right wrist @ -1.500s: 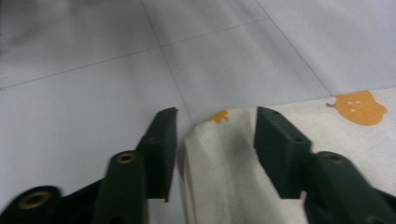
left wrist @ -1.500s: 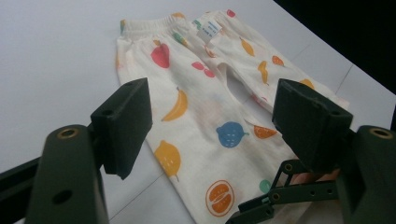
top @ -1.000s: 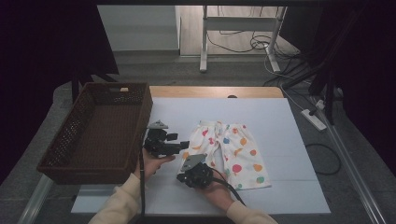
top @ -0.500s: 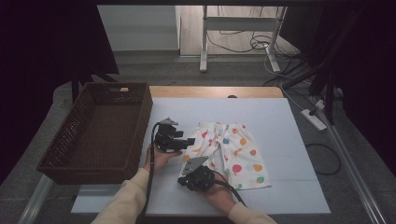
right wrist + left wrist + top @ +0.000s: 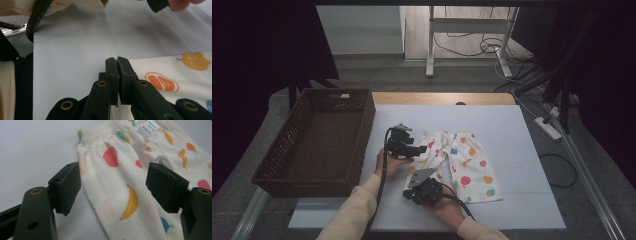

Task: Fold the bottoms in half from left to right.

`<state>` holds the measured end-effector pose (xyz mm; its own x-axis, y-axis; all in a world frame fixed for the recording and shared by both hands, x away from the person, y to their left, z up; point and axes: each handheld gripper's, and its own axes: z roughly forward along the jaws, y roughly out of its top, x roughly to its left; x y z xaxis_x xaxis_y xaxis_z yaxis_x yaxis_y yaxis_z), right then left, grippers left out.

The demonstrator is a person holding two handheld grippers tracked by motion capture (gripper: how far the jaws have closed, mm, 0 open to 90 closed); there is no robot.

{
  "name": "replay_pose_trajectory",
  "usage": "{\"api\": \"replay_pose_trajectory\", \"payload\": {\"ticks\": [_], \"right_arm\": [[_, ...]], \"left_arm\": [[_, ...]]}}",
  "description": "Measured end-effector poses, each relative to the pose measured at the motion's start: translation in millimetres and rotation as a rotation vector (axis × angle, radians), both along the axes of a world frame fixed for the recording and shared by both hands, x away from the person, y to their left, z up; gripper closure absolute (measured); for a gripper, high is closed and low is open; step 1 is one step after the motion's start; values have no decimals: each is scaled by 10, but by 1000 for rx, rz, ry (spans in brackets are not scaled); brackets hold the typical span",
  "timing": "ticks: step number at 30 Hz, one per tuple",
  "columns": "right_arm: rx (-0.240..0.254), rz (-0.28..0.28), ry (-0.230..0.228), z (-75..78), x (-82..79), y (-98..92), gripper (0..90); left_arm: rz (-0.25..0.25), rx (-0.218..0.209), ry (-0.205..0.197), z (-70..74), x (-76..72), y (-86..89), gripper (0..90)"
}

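While the cream fruit-print children's trousers [image 5: 459,165] lie flat mid-table on the pale blue-white mat [image 5: 522,130], their waistband faces far-left and the legs run near-right. Over the waistband end, the left gripper [image 5: 113,186] hangs with jaws spread astride one leg, pads clear. At the near-left hem, the right gripper [image 5: 117,72] is clenched, whether on cloth I cannot tell. Left of them stands a brown woven basket [image 5: 277,160].
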<state>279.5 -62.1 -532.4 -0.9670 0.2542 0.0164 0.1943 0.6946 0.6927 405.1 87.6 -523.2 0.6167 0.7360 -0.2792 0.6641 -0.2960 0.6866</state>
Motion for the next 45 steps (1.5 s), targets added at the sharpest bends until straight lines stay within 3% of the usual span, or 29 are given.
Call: {"api": "replay_pose_trajectory", "payload": {"ticks": [15, 24, 38, 41, 45], "right_arm": [[-4, -4, 9, -36, -1, 29, 870], [-7, -3, 4, -23, -11, 11, 869], [5, 3, 2, -14, -7, 13, 869], [13, 1, -1, -8, -13, 8, 869], [9, 0, -4, 3, -15, -1, 869]], "left_arm": [[5, 34, 46, -118, 223, -61, 271], [14, 65, 39, -106, 269, -93, 256], [1, 85, 65, -185, 310, -143, 256], [9, 48, 74, -200, 317, -127, 256], [-1, 58, 72, -199, 312, -125, 271]]}}
